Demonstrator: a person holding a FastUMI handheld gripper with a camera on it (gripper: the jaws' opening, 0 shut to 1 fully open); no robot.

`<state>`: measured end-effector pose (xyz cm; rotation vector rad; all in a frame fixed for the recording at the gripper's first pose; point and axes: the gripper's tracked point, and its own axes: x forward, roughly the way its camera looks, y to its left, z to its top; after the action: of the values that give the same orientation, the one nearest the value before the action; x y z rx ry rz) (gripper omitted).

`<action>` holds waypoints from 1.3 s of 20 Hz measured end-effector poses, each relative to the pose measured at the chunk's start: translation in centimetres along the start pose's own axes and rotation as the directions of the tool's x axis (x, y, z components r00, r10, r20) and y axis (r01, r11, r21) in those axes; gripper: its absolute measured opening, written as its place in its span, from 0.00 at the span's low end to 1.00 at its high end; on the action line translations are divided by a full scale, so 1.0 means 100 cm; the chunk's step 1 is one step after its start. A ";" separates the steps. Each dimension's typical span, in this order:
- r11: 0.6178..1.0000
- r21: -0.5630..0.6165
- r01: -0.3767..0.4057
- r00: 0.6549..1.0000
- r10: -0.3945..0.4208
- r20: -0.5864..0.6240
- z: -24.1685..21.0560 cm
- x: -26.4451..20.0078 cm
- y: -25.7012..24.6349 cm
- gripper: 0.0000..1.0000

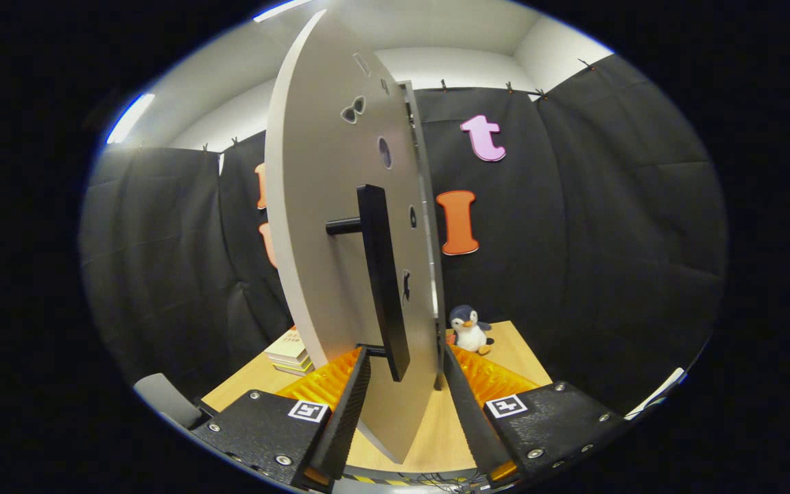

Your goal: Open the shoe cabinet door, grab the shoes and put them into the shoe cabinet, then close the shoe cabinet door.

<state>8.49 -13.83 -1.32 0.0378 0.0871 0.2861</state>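
Observation:
The pale grey cabinet door stands swung out, seen almost edge-on, and runs in between my fingers. A black vertical bar handle sits on two short posts on the door's face. My gripper straddles the door's lower part. The left finger lies against the handle's lower end by the bottom post. The right finger sits close behind the door's free edge. The gap between the fingers is narrow and taken up by door and handle.
A small penguin plush stands on the wooden table just beyond the right finger. A stack of books lies beyond the left finger. A grey rounded object sits low at the left.

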 end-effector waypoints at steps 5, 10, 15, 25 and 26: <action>0.996 0.003 -0.091 0.996 0.091 -0.004 -0.001 0.023 0.046 0.70; 0.987 0.018 -0.159 0.987 0.160 -0.032 -0.002 0.056 0.089 0.72; 0.976 0.099 -0.195 0.977 0.202 -0.065 -0.004 0.102 0.139 0.80; 0.989 -0.041 -0.142 0.990 0.141 -0.016 0.013 0.165 0.192 0.90; 0.990 -0.027 -0.139 0.990 0.139 -0.009 0.013 0.169 0.195 0.91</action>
<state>19.33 9.59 -0.43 0.0158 0.0880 0.4267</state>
